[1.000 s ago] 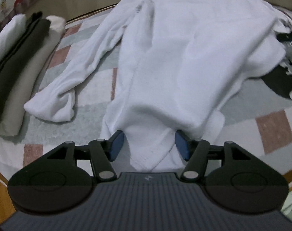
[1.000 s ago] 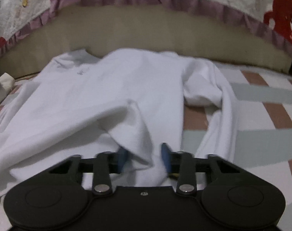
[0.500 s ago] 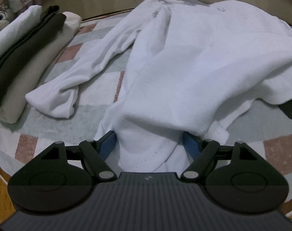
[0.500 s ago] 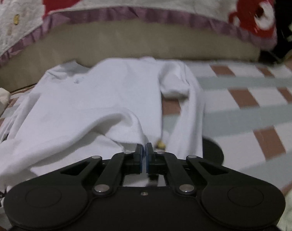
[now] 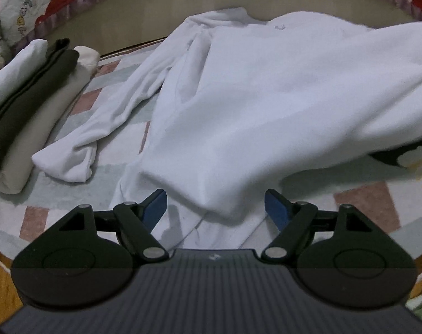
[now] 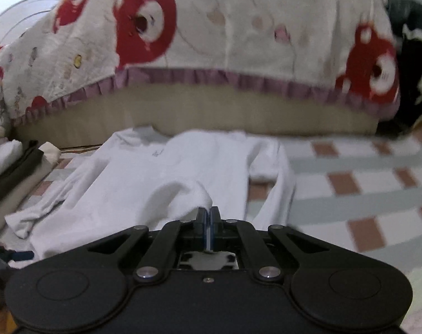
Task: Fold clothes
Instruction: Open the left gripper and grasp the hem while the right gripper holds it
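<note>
A white long-sleeved shirt (image 5: 255, 105) lies spread on the checked bed cover, collar toward the far side. Its lower edge is folded up into a thick roll just beyond my left gripper (image 5: 216, 208), which stands open with cloth lying between its blue pads but not clamped. One sleeve (image 5: 99, 136) trails off to the left. In the right wrist view the same shirt (image 6: 160, 172) is seen with its hem corner lifted. My right gripper (image 6: 208, 217) is shut on that corner and holds it above the bed.
A stack of folded clothes (image 5: 24, 105), white, dark and beige, lies at the left. A red-and-white quilt (image 6: 211, 41) with a purple frill hangs over the beige edge at the back. The checked cover (image 6: 364, 194) stretches to the right. A dark garment (image 5: 400, 156) shows under the shirt's right side.
My right gripper closed on the shirt's hem corner and rose, lifting that side. My left gripper opened wider and drew back a little from the folded edge.
</note>
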